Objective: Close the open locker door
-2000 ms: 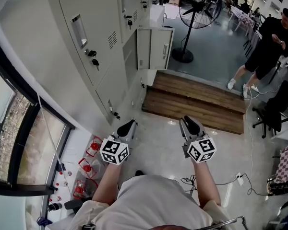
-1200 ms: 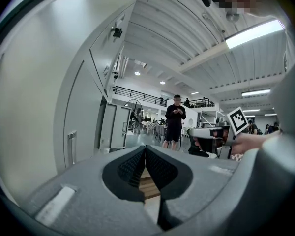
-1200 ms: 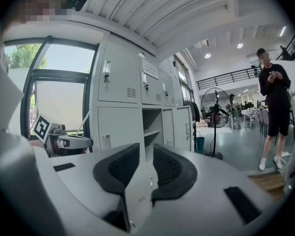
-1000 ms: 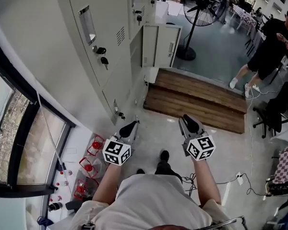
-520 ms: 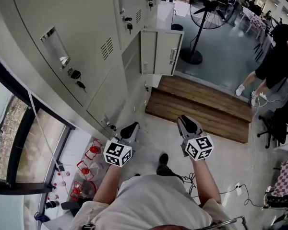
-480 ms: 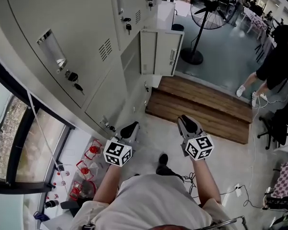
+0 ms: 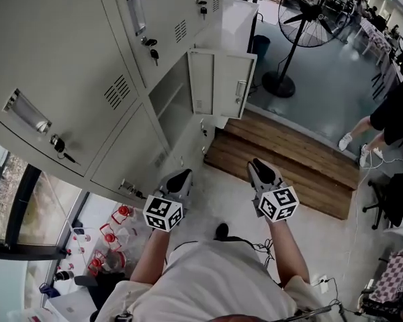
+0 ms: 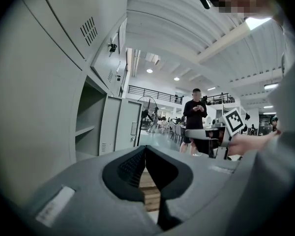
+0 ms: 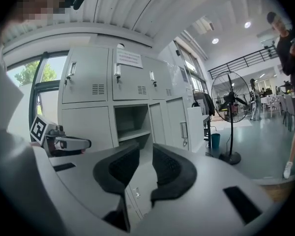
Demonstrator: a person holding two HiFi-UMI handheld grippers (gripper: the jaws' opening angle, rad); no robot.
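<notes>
**A:** What is seen here, biggest thing first?

**B:** A wall of lockers (image 7: 74, 59) is seen at the left. It is made of smooth grey metal. Flat doors are set in it, with small slots cut in them. A pale, shiny floor (image 7: 218, 190) is spread below. A long step (image 7: 289, 159) of brown wood planks is laid ahead. A round fan (image 7: 314, 13) on a thin pole is stood farther back.

**A:** Where is the locker door?

**B:** The locker door (image 7: 221, 84) is swung wide out from its box, in the lower row. It is a flat grey metal rectangle with a small handle. A shelf (image 9: 132, 133) is shown inside the open box. The door is well apart from both grippers and is touched by neither.

**A:** How are the jaws held?

**B:** The left gripper (image 8: 145, 149) is closed up. Its black bumpy pads are pressed tip to tip, and nothing is caught there. The right gripper (image 9: 146, 154) is held a little way open. A thin gap is left between its pads, and nothing is held in it.
</notes>
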